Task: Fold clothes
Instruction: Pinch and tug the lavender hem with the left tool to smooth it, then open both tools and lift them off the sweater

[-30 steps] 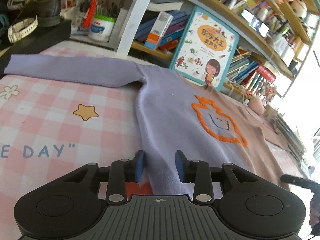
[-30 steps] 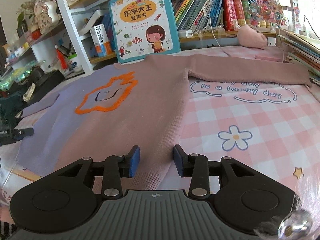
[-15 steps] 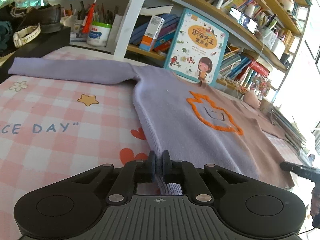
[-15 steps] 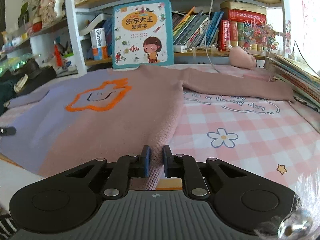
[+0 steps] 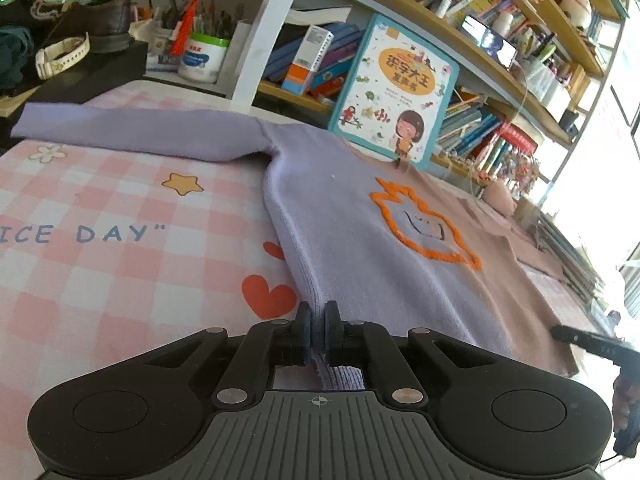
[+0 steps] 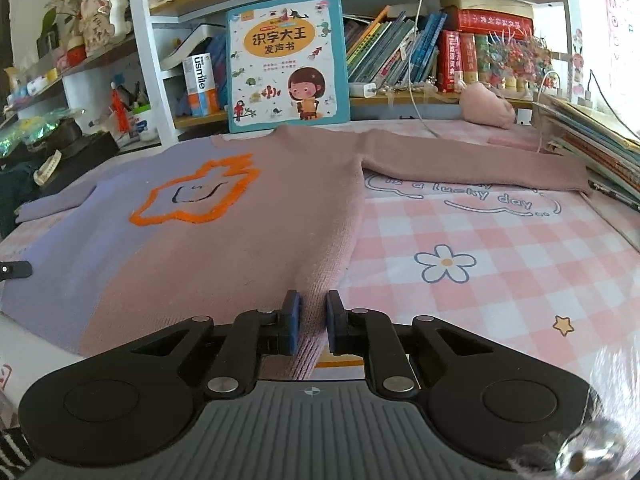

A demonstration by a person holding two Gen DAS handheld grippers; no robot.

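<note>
A sweater, half lilac and half dusty pink with an orange outlined shape on the chest, lies flat on the checked cloth, sleeves spread out; it shows in the left wrist view (image 5: 352, 220) and the right wrist view (image 6: 248, 232). My left gripper (image 5: 318, 330) is shut on the sweater's lilac bottom corner at the hem. My right gripper (image 6: 311, 320) is shut on the pink bottom corner, with the knit pinched between its blue pads. The right gripper's tip shows at the far right of the left wrist view (image 5: 580, 340).
A pink-and-white checked cloth (image 5: 100, 240) covers the table. A picture book (image 6: 286, 64) stands against the bookshelf just behind the sweater's neck. A stack of books (image 6: 600, 148) lies at the right edge. A black box with a watch (image 5: 76, 68) sits at the left.
Both grippers have gone from open around the hem corners to shut on them. Both views have lifted and pulled back a little, with the hem held.
</note>
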